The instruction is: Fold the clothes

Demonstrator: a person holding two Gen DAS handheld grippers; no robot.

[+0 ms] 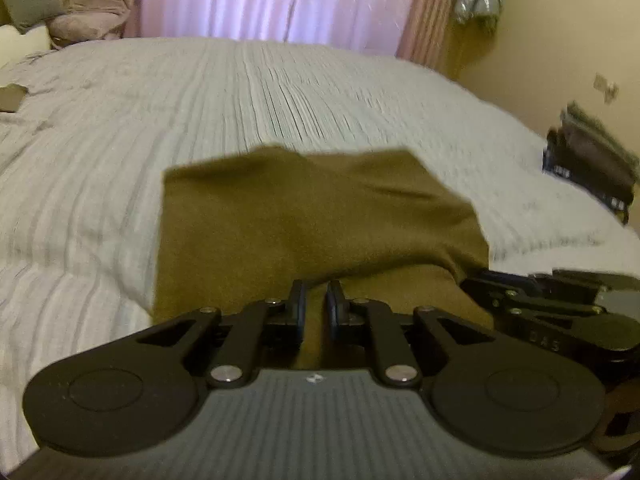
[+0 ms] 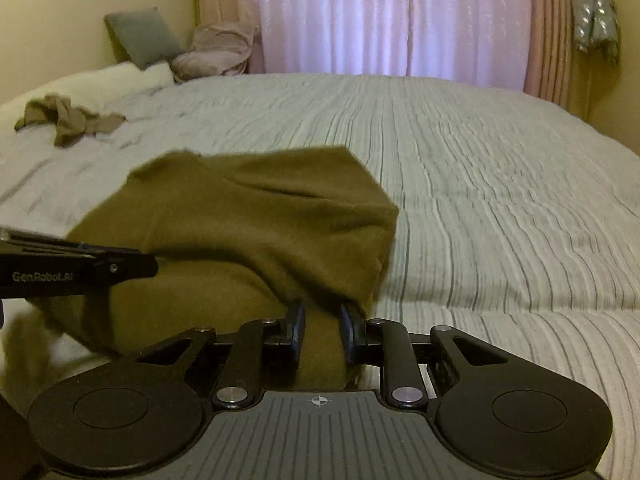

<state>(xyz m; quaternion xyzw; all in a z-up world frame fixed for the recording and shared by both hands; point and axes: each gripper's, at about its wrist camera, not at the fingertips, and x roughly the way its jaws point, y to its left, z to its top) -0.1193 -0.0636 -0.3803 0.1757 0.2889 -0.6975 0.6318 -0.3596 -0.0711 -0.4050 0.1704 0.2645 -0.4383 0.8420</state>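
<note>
A wide bed (image 1: pixel 280 92) with a ribbed, pale striped cover fills the bedroom ahead of both pairs of jaws, pink curtains (image 2: pixel 384 20) behind it. An olive-brown garment (image 1: pixel 304 216) drapes forward from the jaws onto the cover. The left gripper (image 1: pixel 317 300) is clamped on its near edge; the right gripper (image 2: pixel 322 320), just beside, pinches the same cloth.

An olive-brown cloth (image 2: pixel 248 220) on a bed (image 2: pixel 500 200) covered in white with thin grey stripes; pale pink curtains (image 2: pixel 384 20); a grey pillow (image 2: pixel 142 36).
</note>
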